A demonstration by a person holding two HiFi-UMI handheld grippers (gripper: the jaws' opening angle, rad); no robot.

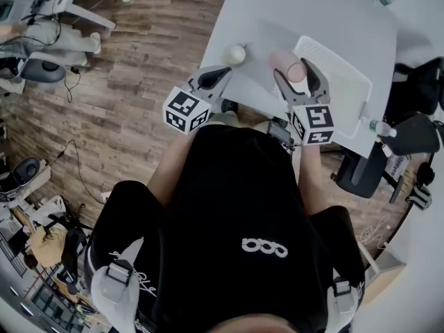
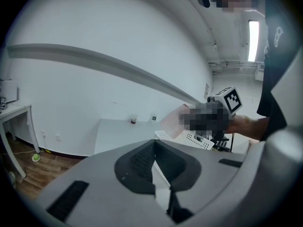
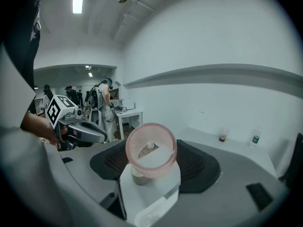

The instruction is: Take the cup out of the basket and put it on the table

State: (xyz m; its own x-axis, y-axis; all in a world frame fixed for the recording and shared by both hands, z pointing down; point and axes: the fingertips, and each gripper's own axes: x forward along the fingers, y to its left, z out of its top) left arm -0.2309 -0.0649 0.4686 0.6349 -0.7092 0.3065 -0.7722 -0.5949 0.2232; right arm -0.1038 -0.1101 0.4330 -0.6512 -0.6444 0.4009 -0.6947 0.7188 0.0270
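**A:** Where is the cup at this moment?

**B:** The pink cup is in the right gripper, and the jaws are closed on its sides. It hangs in the air over the table, just beside the left rim of the white basket. So I judge it is already out of the basket.

**A:** How does it lie?

**B:** It lies on its side. Its long axis runs along the jaws, and its mouth looks back toward the person. The right gripper view looks straight into it. I think the wrist must turn until the mouth faces up before the cup can stand.

**A:** And the other gripper?

**B:** The left gripper has its jaws pressed together with nothing between them. It is near, to the left of the cup, but the right one has the cup.

**A:** Is there room to put it down?

**B:** Yes, the table ahead is wide and bare. Only a small pale round thing lies just in front of the left gripper. The near table edge is close behind the jaws, so I would set the cup further in.
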